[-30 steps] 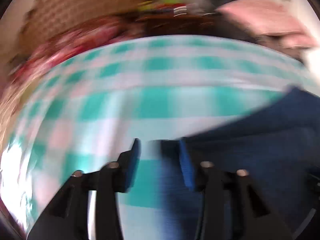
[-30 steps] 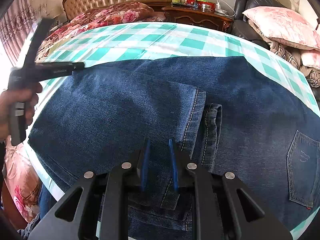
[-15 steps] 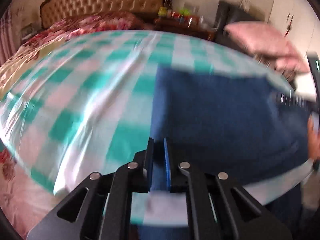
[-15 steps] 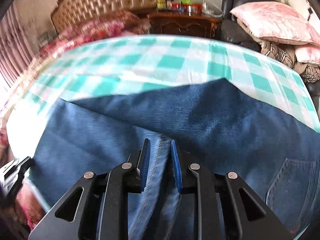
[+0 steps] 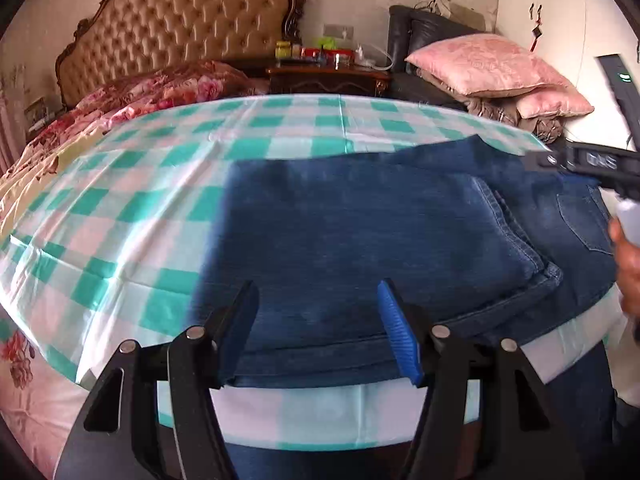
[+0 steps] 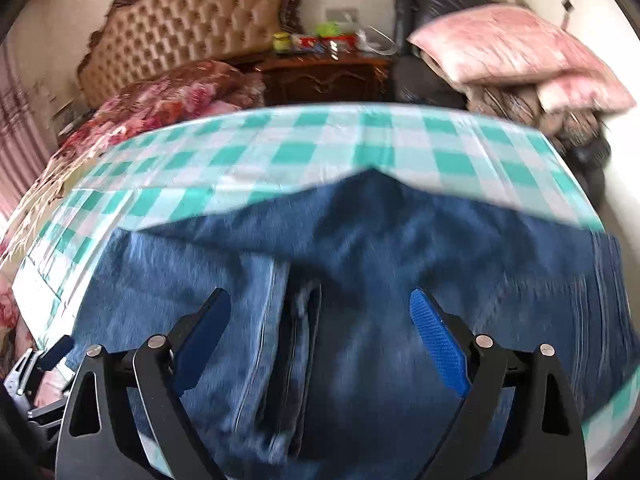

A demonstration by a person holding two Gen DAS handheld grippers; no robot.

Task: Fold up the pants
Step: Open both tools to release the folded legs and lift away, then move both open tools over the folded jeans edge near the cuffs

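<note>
We have the dark blue denim pants (image 5: 360, 232) lying folded on the teal-and-white checked cloth (image 5: 152, 184) that covers the table, centre to right of the left wrist frame, the hem edge of the top layer running diagonally at right. In the right wrist frame the pants fill the lower half, blurred, with the leg seams running down the middle.

Our left gripper (image 5: 318, 334): jaws opening, spread over the near edge of the pants, pads clear of the fabric, nothing pinched. Our right gripper (image 6: 320, 344): jaws opening, nearly full width, hovering over the denim with no fabric gripped. In the left wrist view the right gripper also shows at the right edge, held by a hand (image 5: 628, 264).

Background, top of both frames: tan tufted-leather headboard (image 5: 180, 28), red floral quilt (image 5: 160, 88), dark wooden nightstand (image 5: 328, 78) with small jars on it, pink pillows (image 5: 484, 66) stacked at upper right.
</note>
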